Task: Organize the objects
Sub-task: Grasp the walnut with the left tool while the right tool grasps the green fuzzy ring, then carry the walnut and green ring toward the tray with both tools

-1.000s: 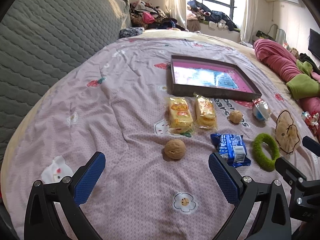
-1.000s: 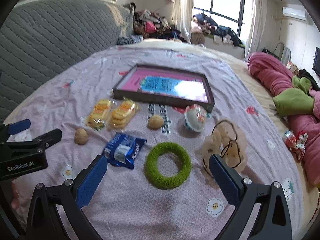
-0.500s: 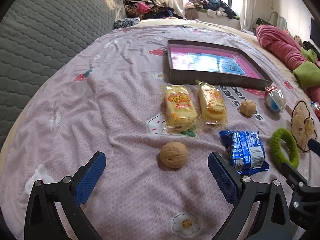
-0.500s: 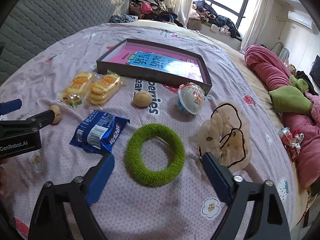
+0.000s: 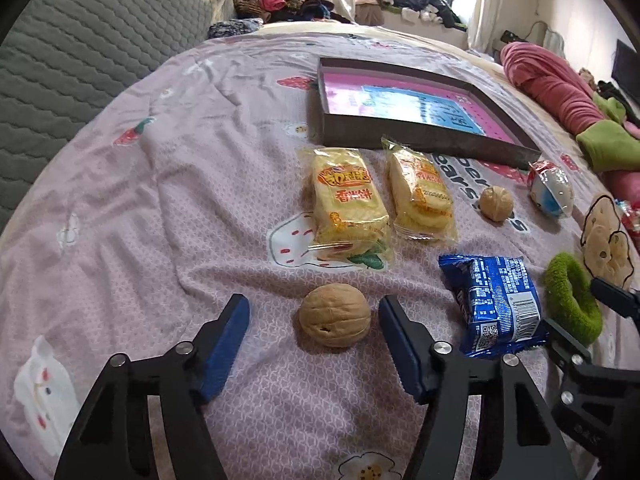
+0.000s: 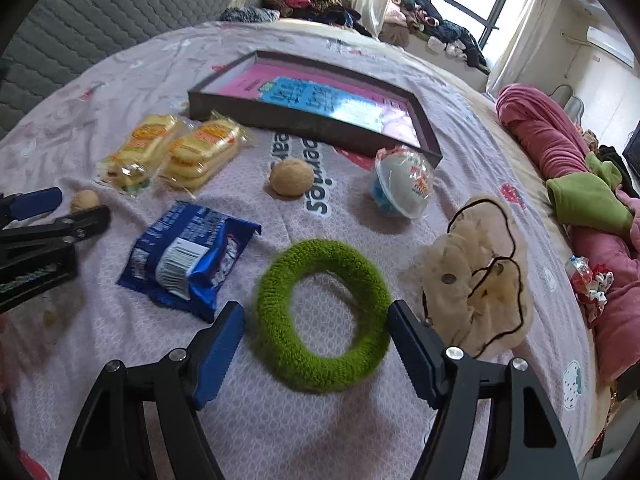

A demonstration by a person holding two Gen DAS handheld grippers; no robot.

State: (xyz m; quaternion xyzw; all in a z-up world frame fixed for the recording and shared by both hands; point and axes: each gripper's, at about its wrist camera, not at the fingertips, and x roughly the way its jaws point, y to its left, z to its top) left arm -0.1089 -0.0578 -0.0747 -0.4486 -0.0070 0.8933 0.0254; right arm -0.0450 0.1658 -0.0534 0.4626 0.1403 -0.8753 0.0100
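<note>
A brown, wrinkled walnut lies on the pink printed bedsheet between the blue-padded fingers of the left gripper, whose jaws have just been closing and stand apart from the shell, with a gap on each side. Beside it, the right gripper straddles a fuzzy green ring; its jaws have also just been closing, the pads near the ring's outer edge, but whether they touch it cannot be told. A crumpled blue foil snack packet rests between the two tools, and a cream fabric piece trimmed with black cord lies just right of the ring. Farther back sit two yellow cracker packs, a second walnut and a clear-domed plastic capsule. Behind them stands a shallow dark tray with a pink and blue base.
</note>
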